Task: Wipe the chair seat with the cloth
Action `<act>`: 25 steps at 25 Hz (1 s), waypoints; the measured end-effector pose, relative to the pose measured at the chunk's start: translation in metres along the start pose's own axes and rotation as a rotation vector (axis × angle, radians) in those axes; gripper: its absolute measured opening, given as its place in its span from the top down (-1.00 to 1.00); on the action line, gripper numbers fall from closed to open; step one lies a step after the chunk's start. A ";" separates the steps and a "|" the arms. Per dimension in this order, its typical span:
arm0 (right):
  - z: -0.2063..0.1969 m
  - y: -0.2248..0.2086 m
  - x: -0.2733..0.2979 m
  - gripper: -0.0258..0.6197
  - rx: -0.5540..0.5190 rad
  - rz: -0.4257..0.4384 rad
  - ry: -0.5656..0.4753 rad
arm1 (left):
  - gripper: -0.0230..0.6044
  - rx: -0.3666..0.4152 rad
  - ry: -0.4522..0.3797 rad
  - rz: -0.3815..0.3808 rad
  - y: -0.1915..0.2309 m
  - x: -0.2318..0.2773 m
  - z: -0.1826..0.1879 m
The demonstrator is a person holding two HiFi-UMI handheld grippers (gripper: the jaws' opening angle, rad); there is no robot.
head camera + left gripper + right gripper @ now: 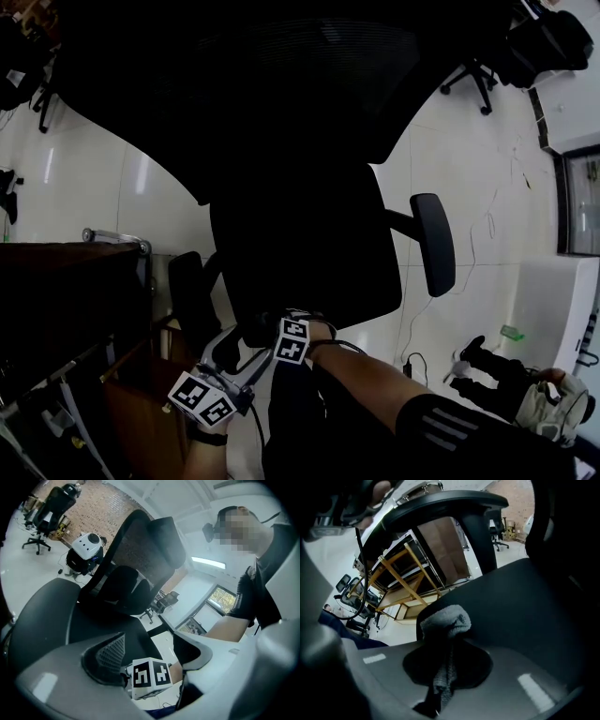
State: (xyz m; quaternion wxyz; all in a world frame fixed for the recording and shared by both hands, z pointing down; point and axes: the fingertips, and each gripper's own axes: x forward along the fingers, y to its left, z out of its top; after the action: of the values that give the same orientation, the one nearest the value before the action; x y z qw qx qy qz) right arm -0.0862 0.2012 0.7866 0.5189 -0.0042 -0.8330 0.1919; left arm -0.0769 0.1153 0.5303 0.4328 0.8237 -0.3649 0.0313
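Note:
A black office chair fills the head view, its seat [309,253] below the mesh backrest [281,84]. Both grippers are at the seat's near edge. My right gripper [284,330] is shut on a grey cloth [444,619]; the bunched end of the cloth pokes out past the jaws against the seat [520,606] and a strip of it hangs back between them. My left gripper [150,645] stands open with nothing in it, just left of the right one. Between its jaws I see the right gripper's marker cube [149,678]. The cloth is hidden in the head view.
A wooden shelf unit [66,300] stands close on the left of the chair. The chair's right armrest [433,242] sticks out. Another office chair [478,75] is at the far right, and white furniture [562,300] and a cable lie on the floor at right.

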 end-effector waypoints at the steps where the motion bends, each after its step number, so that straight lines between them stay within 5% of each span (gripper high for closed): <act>1: -0.013 -0.005 -0.003 0.83 0.006 -0.008 0.008 | -0.17 -0.002 0.006 -0.007 -0.002 0.004 -0.002; 14: -0.221 -0.119 -0.136 0.83 0.250 -0.251 0.165 | -0.17 0.019 0.076 -0.150 -0.054 0.057 -0.017; 20: -0.239 -0.131 -0.164 0.83 0.338 -0.320 0.164 | -0.17 0.040 0.088 -0.166 -0.068 0.060 -0.011; 25: -0.200 -0.113 -0.181 0.83 0.475 -0.315 0.020 | -0.17 0.074 0.086 -0.180 -0.079 0.047 0.003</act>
State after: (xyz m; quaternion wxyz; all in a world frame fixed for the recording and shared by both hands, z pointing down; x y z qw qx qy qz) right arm 0.1925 0.1221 0.7445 0.5371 0.2449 -0.7499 0.2985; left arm 0.0069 0.1144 0.4912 0.4186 0.8664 -0.2693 0.0411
